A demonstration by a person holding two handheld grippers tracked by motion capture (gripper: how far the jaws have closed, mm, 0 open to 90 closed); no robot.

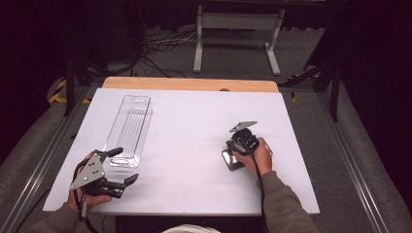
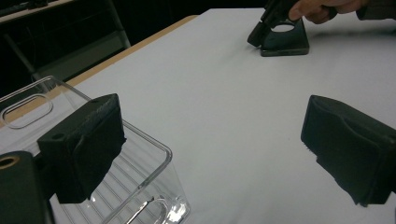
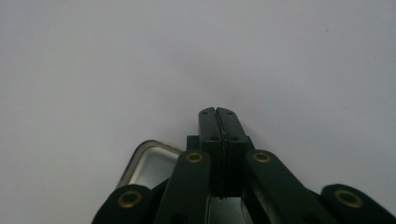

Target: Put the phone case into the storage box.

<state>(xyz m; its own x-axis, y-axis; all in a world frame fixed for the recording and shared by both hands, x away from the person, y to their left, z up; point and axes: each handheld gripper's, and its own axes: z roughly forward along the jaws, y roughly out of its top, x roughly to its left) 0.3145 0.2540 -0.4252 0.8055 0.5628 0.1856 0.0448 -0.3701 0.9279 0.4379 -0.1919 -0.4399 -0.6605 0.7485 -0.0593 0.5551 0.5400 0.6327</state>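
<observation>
On the white worktop the right gripper sits right of centre with its jaws pressed together and nothing between them, as the right gripper view shows, and a small metal tin lies on the sheet just beneath and beside it. The left gripper rests near the front left corner with its jaws spread wide and empty. Its tips are just beside the near end of a long clear plastic tray that runs away along the left side, well apart from the tin.
</observation>
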